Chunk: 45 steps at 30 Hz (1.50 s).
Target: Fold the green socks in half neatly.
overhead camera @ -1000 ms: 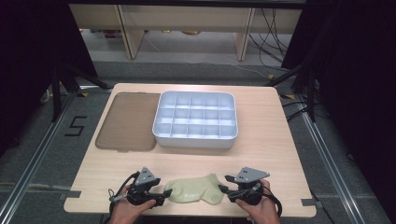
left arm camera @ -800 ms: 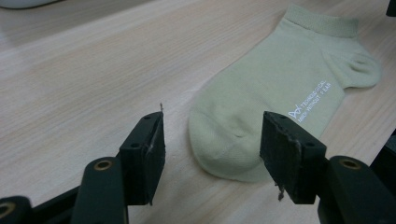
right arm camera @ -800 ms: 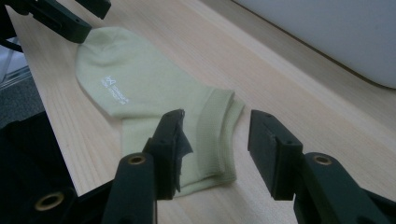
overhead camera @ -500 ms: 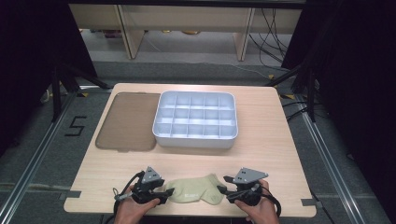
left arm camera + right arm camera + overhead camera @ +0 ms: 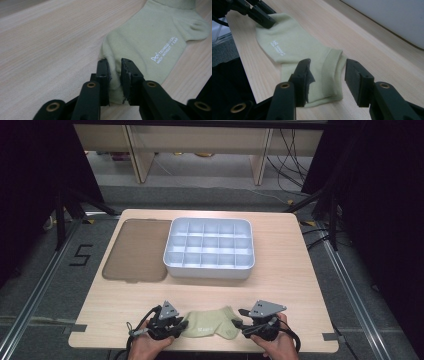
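A pale green ankle sock (image 5: 207,326) lies flat near the table's front edge, white lettering on its foot. My left gripper (image 5: 181,326) sits at its toe end. In the left gripper view the jaws (image 5: 115,65) have just been closing and now pinch a fold of the sock (image 5: 150,37) between their pads. My right gripper (image 5: 241,322) is at the cuff end. In the right gripper view its jaws (image 5: 327,67) stand apart on either side of the ribbed cuff of the sock (image 5: 292,42), pads not pressing. The left gripper (image 5: 265,21) shows at the far toe.
A white tray (image 5: 209,270) divided into several compartments stands at the table's middle. A flat brown lid (image 5: 135,250) lies to its left. The wooden table (image 5: 300,285) has bare wood between the tray and the sock. The front edge runs just below both hands.
The left gripper's jaws have closed from wide apart onto the sock's toe end, after edging slightly towards it. The right gripper has kept still.
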Each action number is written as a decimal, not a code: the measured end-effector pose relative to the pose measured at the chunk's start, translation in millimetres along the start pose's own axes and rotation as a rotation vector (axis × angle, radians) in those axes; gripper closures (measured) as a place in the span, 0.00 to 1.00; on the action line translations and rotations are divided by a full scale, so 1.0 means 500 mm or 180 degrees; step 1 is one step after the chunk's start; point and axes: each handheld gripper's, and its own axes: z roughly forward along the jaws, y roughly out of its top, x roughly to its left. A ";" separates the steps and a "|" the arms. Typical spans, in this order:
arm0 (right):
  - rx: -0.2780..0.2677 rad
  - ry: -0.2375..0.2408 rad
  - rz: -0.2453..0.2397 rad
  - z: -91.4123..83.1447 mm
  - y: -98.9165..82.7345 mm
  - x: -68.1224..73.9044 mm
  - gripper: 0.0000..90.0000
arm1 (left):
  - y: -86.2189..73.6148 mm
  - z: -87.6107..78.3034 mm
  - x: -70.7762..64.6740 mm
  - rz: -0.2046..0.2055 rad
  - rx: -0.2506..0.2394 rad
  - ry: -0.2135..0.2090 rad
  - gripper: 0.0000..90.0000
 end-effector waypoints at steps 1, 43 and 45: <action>-0.0003 0.0006 0.0001 0.000 0.001 0.001 0.63 | 0.000 -0.001 0.001 0.0022 0.0007 0.0006 0.89; 0.0188 0.0358 -0.0205 0.173 0.093 0.013 0.98 | 0.025 -0.038 0.017 0.0033 -0.0067 -0.0149 0.94; 0.0183 0.0337 -0.0235 0.181 0.094 0.008 0.98 | 0.027 -0.041 0.018 0.0035 -0.0090 -0.0192 0.94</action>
